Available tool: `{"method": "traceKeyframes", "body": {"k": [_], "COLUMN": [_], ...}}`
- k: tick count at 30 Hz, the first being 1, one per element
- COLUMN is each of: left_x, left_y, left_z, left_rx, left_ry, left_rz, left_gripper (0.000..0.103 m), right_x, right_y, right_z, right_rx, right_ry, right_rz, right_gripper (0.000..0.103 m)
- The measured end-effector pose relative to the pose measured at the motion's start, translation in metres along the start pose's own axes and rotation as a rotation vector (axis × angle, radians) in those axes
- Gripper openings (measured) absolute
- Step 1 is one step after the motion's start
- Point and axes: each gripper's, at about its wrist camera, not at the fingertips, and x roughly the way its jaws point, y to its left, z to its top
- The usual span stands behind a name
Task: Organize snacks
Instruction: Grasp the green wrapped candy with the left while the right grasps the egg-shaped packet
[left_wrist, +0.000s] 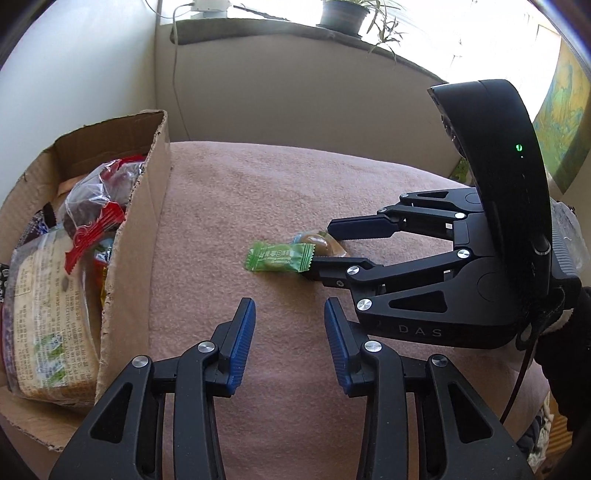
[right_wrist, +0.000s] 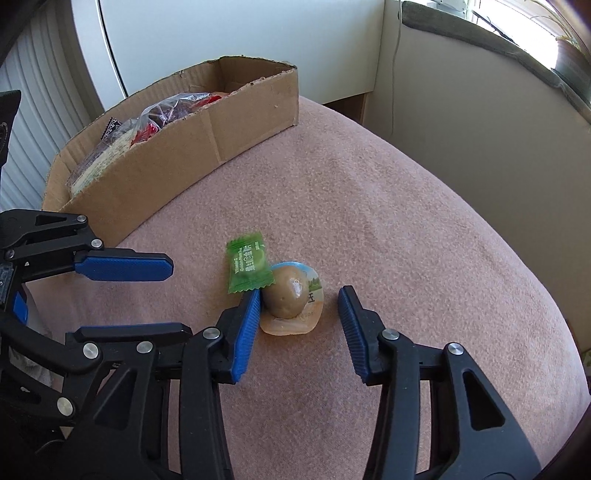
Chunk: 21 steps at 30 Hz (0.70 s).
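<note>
**Right claw straddling the packed egg, left claw hanging open nearby**

From the left wrist, the left black claw with blue ribbed pads (left_wrist: 290, 314) is hanging open over the pink fleece cloth (left_wrist: 258, 192), gripping nothing. Ahead of its tips the green foil-wrapped candy (left_wrist: 279, 256) is lying flat, and just behind that the brown egg sealed in a clear plastic pouch (left_wrist: 319, 242) is peeking out. The right black claw (left_wrist: 321, 247) is reaching in from the right side, its fingers spread to either side of the egg. On the left, the open brown cardboard box (left_wrist: 144, 221) is sitting on the cloth, holding crinkly bagged snacks (left_wrist: 92, 206).

From the right wrist, the right claw (right_wrist: 300, 299) is standing open with the egg pouch (right_wrist: 290, 297) lying between its pads: the left pad (right_wrist: 247, 325) is touching the egg, the other pad is standing apart from it. The green candy (right_wrist: 247, 267) is lying against the egg's far left side, just beyond the left pad's tip. The left claw (right_wrist: 173, 295) is waiting open at the left, and the cardboard box (right_wrist: 207, 133) is sitting farther back.
</note>
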Motion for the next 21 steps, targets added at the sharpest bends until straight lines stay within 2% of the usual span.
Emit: {"method": "traceKeyframes", "body": {"k": [4,9,12,19,21], "left_x": [0.010,0.024,0.038,0.058,0.062], "left_y": [-0.005,-0.006,-0.011,-0.017,-0.020], "left_z": [0.007,0.018,0.025,0.045,0.048], "left_rx": [-0.001,0.006,0.050,0.050,0.076], "left_ry": [0.006,-0.004,-0.002,0.016,0.012], "left_rz": [0.014,0.058,0.099,0.074,0.094], "left_gripper": [0.036,0.037,0.039,0.063,0.062], "right_x": [-0.001,-0.006,-0.008,-0.019,-0.020], "right_y": [-0.007,-0.019,-0.026,-0.037,-0.039], "right_z": [0.003,-0.003,-0.006,-0.018,-0.020], "right_rx": [0.014,0.032,0.044,0.067,0.075], "right_ry": [-0.007,-0.007,0.000,-0.011,-0.015], "right_rz": [0.001,0.000,-0.023,-0.053,-0.067], "right_gripper": [0.034,0.033,0.033,0.033,0.033]}}
